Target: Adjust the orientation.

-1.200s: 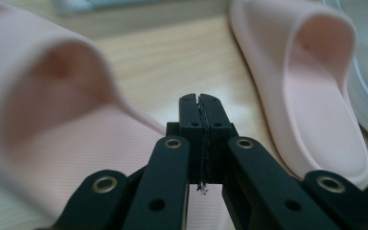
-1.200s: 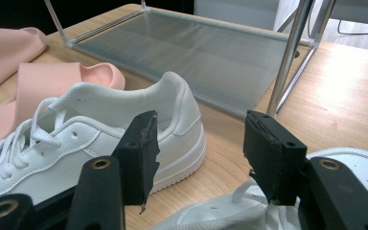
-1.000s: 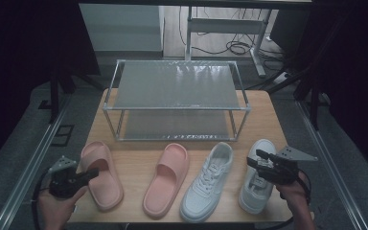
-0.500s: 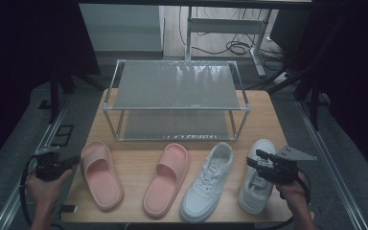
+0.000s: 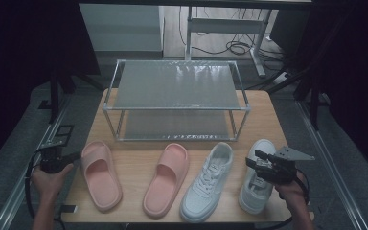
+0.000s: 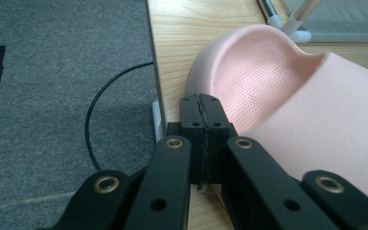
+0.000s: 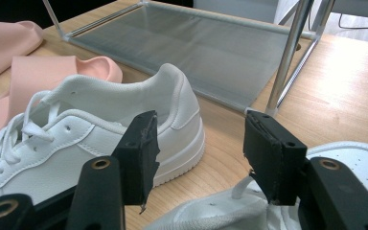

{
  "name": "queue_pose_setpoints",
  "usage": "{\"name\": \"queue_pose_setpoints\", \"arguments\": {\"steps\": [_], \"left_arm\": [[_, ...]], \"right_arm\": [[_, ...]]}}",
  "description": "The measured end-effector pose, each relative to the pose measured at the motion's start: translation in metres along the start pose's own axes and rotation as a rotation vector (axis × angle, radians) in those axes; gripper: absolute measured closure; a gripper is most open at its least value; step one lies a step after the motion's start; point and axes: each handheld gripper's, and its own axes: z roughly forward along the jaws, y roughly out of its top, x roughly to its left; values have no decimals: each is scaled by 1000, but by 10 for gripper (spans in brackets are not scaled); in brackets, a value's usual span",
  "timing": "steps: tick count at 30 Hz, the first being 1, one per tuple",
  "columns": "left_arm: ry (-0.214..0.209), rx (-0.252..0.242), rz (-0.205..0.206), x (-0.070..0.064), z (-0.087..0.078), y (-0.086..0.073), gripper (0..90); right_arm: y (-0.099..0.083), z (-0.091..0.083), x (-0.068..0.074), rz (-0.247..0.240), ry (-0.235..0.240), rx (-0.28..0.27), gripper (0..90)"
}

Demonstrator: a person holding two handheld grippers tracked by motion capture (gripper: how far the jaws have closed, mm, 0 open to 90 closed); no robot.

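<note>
White sneaker [image 7: 278, 215] beneath spread jaws, pink slipper [image 6: 287, 96] beside closed jaws

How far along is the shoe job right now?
Nothing is done: the rack holds no shoes. Both pink slippers and both white sneakers lie on the table. The right claw hangs open above a sneaker; the left claw is shut, gripping nothing.

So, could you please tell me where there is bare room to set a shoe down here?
Both shelves of the rack are bare. Bare wood also lies between the left slipper and the right slipper. It is crowded at the right, where the two sneakers lie close together.
</note>
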Motion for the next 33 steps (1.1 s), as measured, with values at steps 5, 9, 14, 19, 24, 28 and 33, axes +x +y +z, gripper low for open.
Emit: {"name": "queue_pose_setpoints", "arguments": {"steps": [5,9,14,19,24,28,33], "left_arm": [[-5,7,4,1,1,0,900],[-6,9,13,1,2,2,900],[-18,14,26,-4,6,5,900],[-47,19,45,-15,12,8,900],[-77,29,73,-31,20,11,900],[-100,34,93,-45,28,15,900],[-124,44,109,-59,36,20,900]], "right_arm": [[0,0,0,0,0,2,463],[0,1,0,1,2,6,463],[-1,2,1,0,3,6,463],[-1,2,0,3,2,4,463],[-1,2,-1,4,2,4,463],[-2,2,-1,4,2,7,463],[-2,2,-1,4,0,7,463]]}}
